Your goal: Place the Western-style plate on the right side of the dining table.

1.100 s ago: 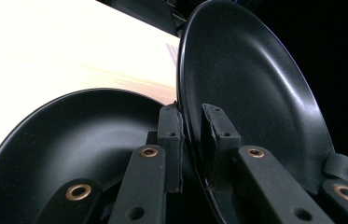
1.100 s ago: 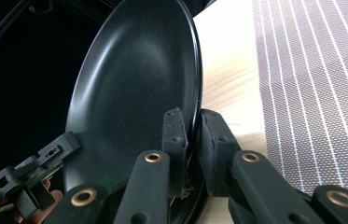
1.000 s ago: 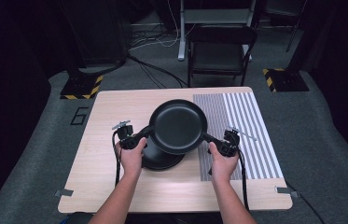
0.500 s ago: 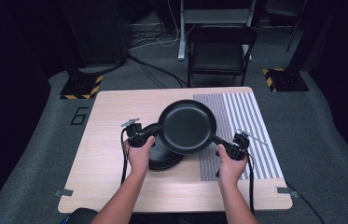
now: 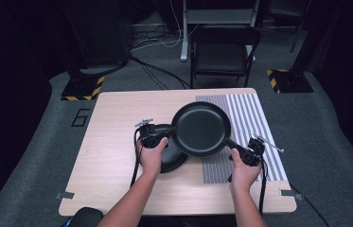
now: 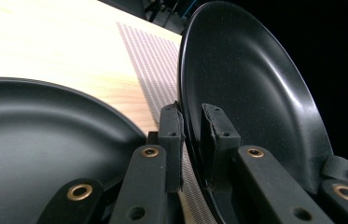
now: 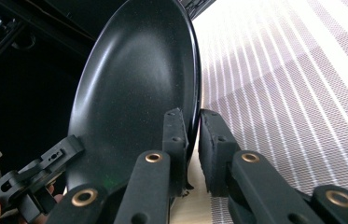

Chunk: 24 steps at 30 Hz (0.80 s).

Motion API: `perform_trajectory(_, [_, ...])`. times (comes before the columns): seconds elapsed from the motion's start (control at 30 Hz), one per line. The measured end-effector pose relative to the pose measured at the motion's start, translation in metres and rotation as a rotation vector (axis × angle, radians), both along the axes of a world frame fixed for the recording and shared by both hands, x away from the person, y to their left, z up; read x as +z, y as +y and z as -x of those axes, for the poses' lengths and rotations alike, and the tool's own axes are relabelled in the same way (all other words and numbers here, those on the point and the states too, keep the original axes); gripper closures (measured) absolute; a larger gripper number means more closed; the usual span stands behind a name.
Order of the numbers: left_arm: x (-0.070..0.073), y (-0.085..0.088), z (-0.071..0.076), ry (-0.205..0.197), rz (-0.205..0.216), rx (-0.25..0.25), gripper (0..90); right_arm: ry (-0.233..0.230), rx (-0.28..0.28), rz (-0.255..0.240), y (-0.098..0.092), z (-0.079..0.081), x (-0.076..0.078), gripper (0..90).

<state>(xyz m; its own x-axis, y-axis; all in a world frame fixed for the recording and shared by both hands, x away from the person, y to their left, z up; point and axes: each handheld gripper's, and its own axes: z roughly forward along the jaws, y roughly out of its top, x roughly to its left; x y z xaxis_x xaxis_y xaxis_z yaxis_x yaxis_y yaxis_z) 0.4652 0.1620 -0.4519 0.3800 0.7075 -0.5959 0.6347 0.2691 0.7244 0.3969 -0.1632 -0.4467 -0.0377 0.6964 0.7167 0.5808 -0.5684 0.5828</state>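
Black pan [image 5: 201, 128] held up over the table [image 5: 112, 118], toward its right edge, partly above the striped mat [image 5: 247, 111]. Left gripper [image 5: 151, 137] and right gripper [image 5: 249, 152] each pinching the pan's rim on opposite sides. Second dark pan [image 5: 172, 156] lying on the tabletop below, near the middle.

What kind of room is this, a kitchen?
Probably a lab or recording studio, not a kitchen: dark curtained walls, loose cables across the carpet, hazard-taped stand bases, and a lone wooden table with a folding chair.
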Motion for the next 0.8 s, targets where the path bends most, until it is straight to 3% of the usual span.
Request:
perform_trajectory(0.53, [-0.011, -0.032, -0.003, 0.020, 0.019, -0.046, 78.7, 0.006, -0.061, 0.028, -0.027, 0.011, 0.000, 81.7])
perform_trajectory(0.8, [-0.015, -0.041, -0.004, 0.029, 0.007, -0.070, 78.6, 0.010, -0.075, 0.025, -0.036, 0.017, -0.004, 81.5])
